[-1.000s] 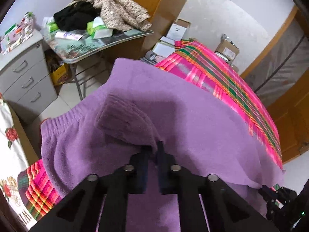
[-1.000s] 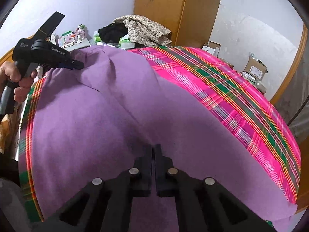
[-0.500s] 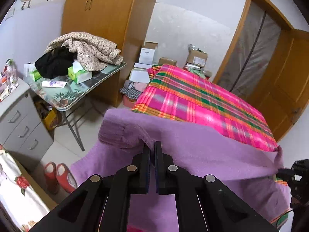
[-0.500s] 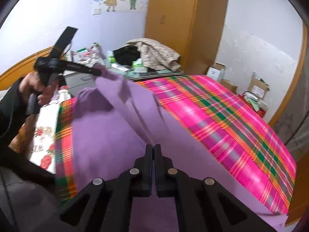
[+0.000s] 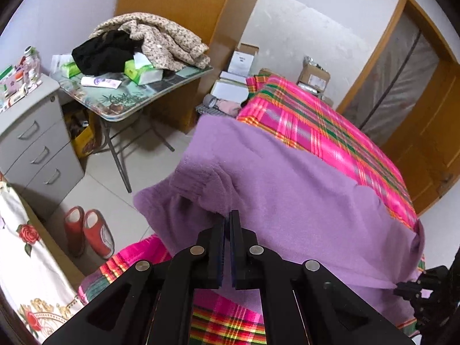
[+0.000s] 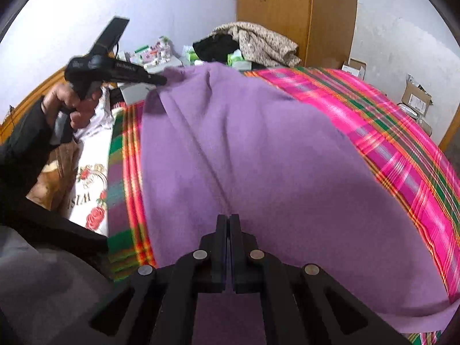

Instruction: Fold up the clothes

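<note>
Both tongs had carried the purple garment (image 6: 258,149) farther across the plaid bedspread (image 6: 402,132) — stretched between them. Left gripper (image 5: 227,218) — clenched on a ribbed edge; right gripper (image 6: 227,221), clamped on fabric.

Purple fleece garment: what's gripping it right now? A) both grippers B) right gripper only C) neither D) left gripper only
A: the left gripper and the right gripper are each shut on an edge of the purple fleece garment, held between them above the pink plaid bedspread.
</note>
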A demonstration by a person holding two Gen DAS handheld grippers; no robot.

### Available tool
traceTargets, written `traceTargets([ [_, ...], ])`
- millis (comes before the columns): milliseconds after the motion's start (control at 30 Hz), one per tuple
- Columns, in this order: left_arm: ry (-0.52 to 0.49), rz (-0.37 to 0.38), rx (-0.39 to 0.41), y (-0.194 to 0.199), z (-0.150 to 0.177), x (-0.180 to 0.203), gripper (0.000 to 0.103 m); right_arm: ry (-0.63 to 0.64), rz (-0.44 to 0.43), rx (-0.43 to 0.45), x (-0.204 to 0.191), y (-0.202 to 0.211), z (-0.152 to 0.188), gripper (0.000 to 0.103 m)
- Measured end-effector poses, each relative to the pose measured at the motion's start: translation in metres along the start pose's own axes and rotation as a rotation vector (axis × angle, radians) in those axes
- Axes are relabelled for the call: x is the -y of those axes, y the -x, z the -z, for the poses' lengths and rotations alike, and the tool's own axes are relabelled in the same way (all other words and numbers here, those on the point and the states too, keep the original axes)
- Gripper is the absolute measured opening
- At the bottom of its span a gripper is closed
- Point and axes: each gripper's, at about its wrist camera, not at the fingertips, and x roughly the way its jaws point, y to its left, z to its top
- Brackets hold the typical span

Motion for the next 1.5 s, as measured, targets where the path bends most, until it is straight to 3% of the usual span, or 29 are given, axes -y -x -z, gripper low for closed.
traceTargets([
  [100, 0.014, -0.006, 0.015, 0.002, -0.002, -0.005, 0.003, 0.019, -0.031, 0.017, -0.01, 0.003, -0.006, 0.002],
  [233, 0.034, -0.008, -0.005, -0.005, 0.001, -0.011, 0.004, 0.029, -0.043, -0.048, -0.015, -0.018, 0.0, 0.002],
  [300, 0.042, -0.008, -0.018, -0.008, 0.004, -0.013, 0.007, 0.014, -0.036, -0.068, -0.013, -0.022, 0.004, 0.002],
  [467, 0.104, -0.021, -0.021, -0.013, 0.003, -0.02, 0.027, 0.03, -0.01, -0.05, -0.016, -0.017, 0.0, 0.007],
  [633, 0.128, -0.03, -0.028, -0.022, -0.005, -0.02, 0.027, 0.055, -0.01, -0.052, -0.022, -0.027, -0.007, 0.008],
  [700, 0.132, -0.037, -0.036, -0.027, -0.006, -0.02, 0.023, 0.067, -0.017, -0.058, -0.026, -0.034, -0.008, 0.008],
  [733, 0.131, -0.038, -0.026, -0.025, -0.006, -0.019, 0.009, 0.072, -0.022, -0.058, -0.028, -0.036, -0.009, 0.006],
  [767, 0.129, -0.038, -0.015, -0.024, -0.006, -0.018, 0.007, 0.075, -0.03, -0.053, -0.03, -0.035, -0.009, 0.0],
  [1000, 0.131, -0.046, 0.049, 0.004, -0.007, -0.032, 0.004, 0.106, -0.111, 0.0, -0.048, -0.019, -0.017, 0.0],
  [1133, 0.147, -0.074, 0.032, 0.002, -0.003, -0.041, 0.002, 0.097, -0.057, 0.014, -0.044, -0.022, -0.018, 0.001],
  [1233, 0.142, -0.068, 0.031, 0.004, 0.0, -0.043, 0.002, 0.08, 0.004, 0.036, -0.034, -0.018, -0.019, 0.007],
  [1300, 0.132, -0.067, 0.023, 0.004, 0.001, -0.04, 0.002, 0.091, 0.029, 0.044, -0.03, -0.015, -0.018, 0.025],
  [1400, 0.117, -0.066, 0.012, 0.002, 0.004, -0.03, 0.005, 0.108, 0.049, 0.005, -0.028, -0.022, -0.013, 0.026],
  [1500, 0.11, -0.054, -0.008, -0.004, 0.006, -0.021, 0.022, 0.107, 0.042, -0.039, -0.027, -0.033, -0.008, 0.026],
])
